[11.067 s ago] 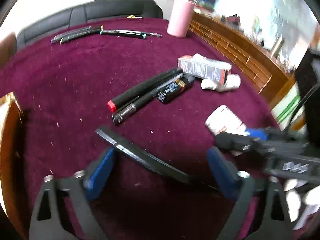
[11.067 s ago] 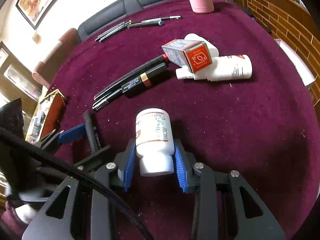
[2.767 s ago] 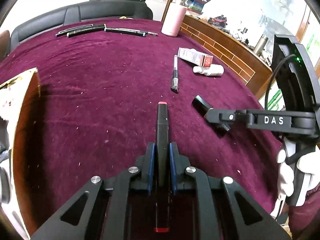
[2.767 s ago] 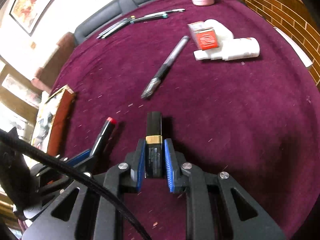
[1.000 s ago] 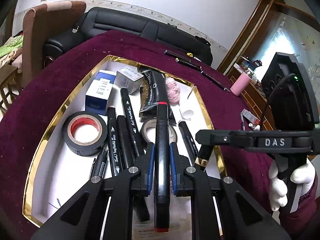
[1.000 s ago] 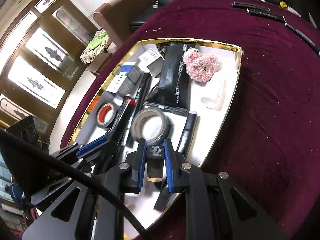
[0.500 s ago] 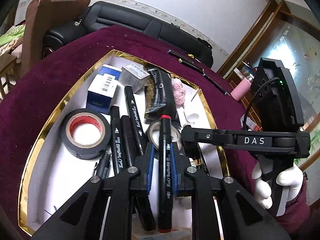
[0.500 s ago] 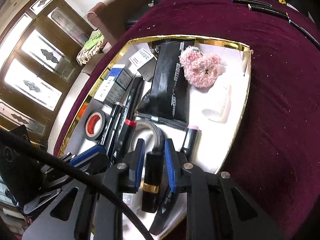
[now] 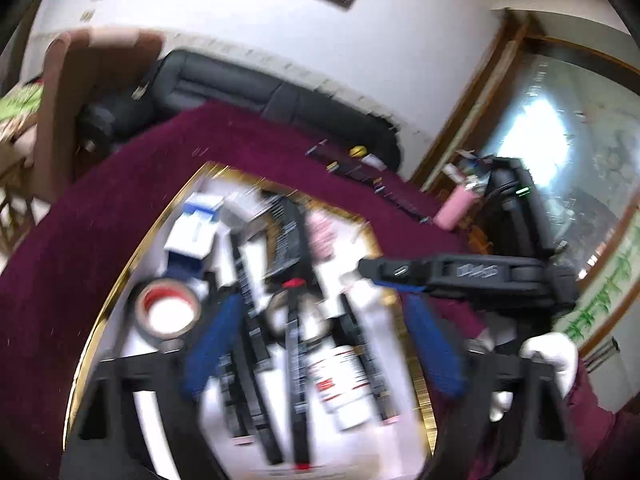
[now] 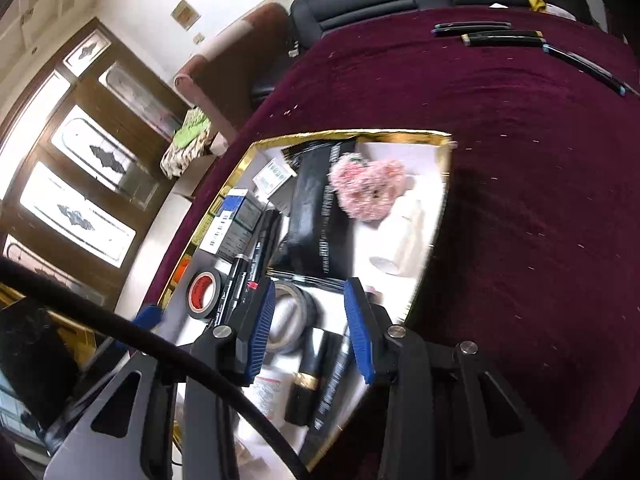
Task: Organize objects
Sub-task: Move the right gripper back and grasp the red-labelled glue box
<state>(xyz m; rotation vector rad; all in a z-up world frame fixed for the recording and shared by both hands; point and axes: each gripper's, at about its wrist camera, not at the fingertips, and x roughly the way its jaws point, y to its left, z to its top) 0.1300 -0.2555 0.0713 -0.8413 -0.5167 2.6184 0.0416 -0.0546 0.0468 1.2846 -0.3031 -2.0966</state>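
White "DAS" on right tongs (image 9: 400, 280)

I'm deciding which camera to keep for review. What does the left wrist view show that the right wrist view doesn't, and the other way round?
Only the left wrist view shows the pink bottle, a gloved hand and the right tongs from outside. Only the right wrist view shows the black and gold tube lying in the tray and the windows. Both show the gold-rimmed tray, the red-cored tape roll, the red-tipped marker and open tongs, which have just been opening.
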